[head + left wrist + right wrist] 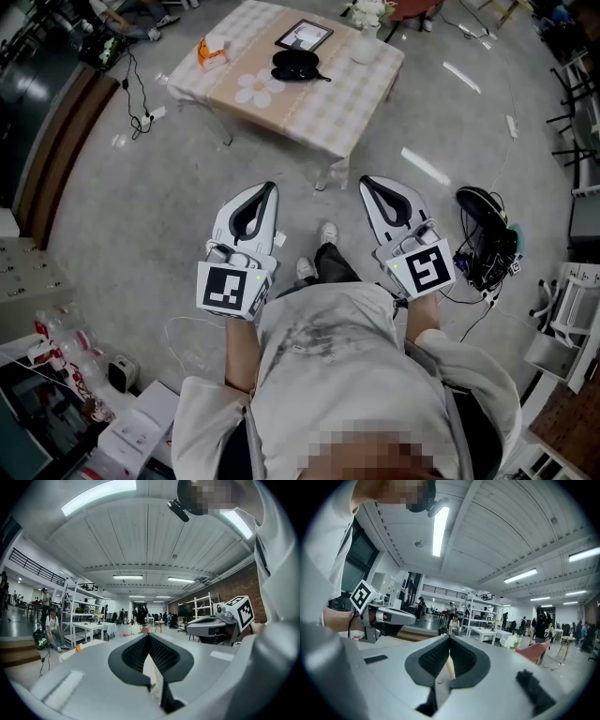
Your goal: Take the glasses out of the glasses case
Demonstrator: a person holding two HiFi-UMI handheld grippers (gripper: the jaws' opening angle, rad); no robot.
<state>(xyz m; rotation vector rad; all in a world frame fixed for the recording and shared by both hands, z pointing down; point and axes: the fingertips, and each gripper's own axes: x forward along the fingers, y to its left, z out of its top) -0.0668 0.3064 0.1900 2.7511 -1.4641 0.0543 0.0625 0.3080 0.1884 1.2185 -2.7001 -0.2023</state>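
The glasses case (295,64), black and oval, lies on the checked tabletop (347,103), well apart from the person, who stands on the floor (141,206) with both tools held low in front of the body. This looks like a waiting posture, because neither tool is near the case. The left tool (271,187) has its jaws pressed together with nothing between them, and its own view (148,635) shows the tips meeting. The right tool (365,181) is the same, pressed together and empty (449,637). From this far the case seems to be shut, so the glasses do not show. No brand or word can be read; each marker cube (232,289) carries only a black and white square pattern, not text
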